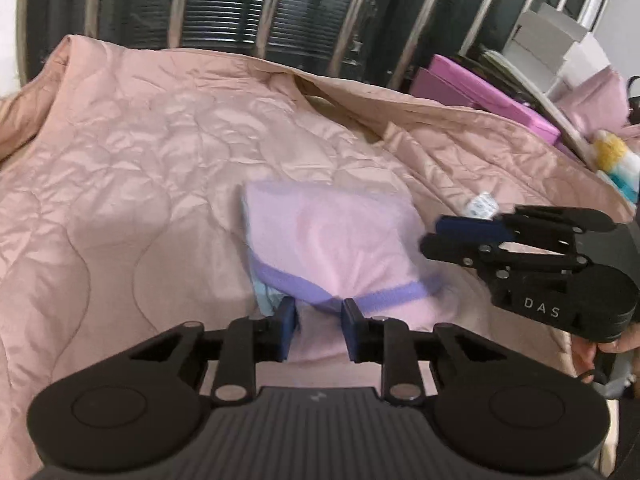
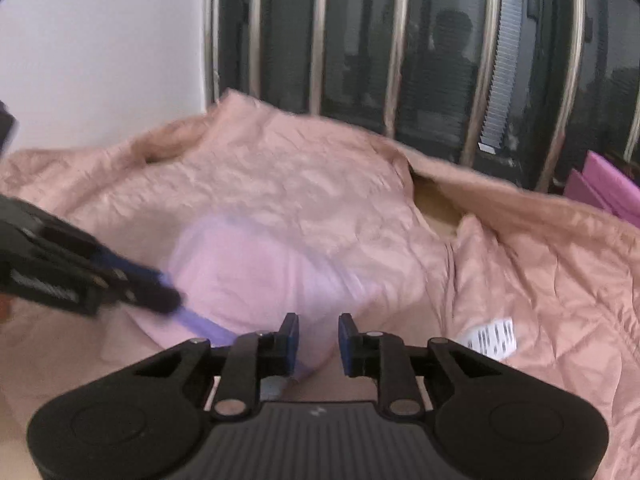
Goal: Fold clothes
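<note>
At lower centre, the left gripper point(image 1: 320, 320) is seemingly pinching the pink garment's point(image 1: 340, 240) purple hem point(image 1: 400, 292); the right gripper point(image 2: 319, 336) is hovering spread, so it should be sliding under before pinching.

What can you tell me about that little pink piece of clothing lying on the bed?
The pink garment is soft pale-pink cloth, knit as it looks, with a purple band along its near edge and a bit of light blue at one corner. It lies folded into a compact, slightly puffy bundle on the quilted pink bedspread. The left gripper has its blue pads on either side of the banded edge, where the cloth looks gathered. The right gripper is at its right side. Motion blur hides finer detail.
</note>
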### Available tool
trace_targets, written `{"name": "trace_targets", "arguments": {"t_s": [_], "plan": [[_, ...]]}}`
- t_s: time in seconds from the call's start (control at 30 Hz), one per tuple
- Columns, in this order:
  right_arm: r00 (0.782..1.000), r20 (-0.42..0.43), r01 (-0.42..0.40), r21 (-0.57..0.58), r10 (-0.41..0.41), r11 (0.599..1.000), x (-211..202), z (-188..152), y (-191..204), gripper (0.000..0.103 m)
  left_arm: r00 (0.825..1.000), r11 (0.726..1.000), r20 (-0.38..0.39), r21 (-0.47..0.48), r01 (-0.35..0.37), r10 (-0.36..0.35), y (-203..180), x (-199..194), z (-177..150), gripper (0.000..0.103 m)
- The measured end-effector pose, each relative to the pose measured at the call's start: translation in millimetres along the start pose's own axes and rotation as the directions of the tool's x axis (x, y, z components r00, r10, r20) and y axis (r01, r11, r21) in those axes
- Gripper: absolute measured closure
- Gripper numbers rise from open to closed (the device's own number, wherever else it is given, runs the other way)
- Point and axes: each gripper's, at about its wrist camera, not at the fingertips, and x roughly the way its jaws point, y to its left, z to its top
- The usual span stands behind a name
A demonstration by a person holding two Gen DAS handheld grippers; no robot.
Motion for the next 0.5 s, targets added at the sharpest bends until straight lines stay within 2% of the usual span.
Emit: {"name": "trace_targets", "arguments": {"t_s": [0.1, 0.13, 0.2, 0.3, 0.43, 0.5], "plan": [[0.997, 0.016, -0.072, -0.024, 0.072, 0.997, -2, 4, 11, 0.081, 0.999, 0.998, -0.034, 0.043, 0.035, -0.033, 0, 1, -3, 0.074], [0.996, 0.001, -0.091, -0.035, 0.091, 0.995, 0, 3, 14, 0.081, 0.999, 0.998, -0.035, 0.061, 0.02, -0.018, 1, 1, -3, 0.074], [0.993, -0.049, -0.111, -0.057, 0.109, 0.992, 10, -3, 21, 0.079, 1.0, 0.999, -0.029, 0.035, 0.008, -0.007, 7, -2, 0, 0.073], [0.991, -0.06, -0.121, -0.027, 0.119, 0.992, 8, -6, 15, 0.068, 0.999, 0.999, -0.021, 0.044, 0.027, -0.026, 8, -7, 0, 0.073], [0.992, -0.017, -0.124, 0.014, 0.124, 0.992, -8, 1, 5, 0.069, 0.998, 0.994, -0.052, 0.104, -0.033, 0.038, -5, 5, -3, 0.072], [0.992, -0.073, -0.104, -0.023, 0.102, 0.994, -3, 1, 11, 0.071, 0.995, 0.989, -0.048, 0.128, -0.075, 0.082, -15, 0, 0, 0.071]]}}
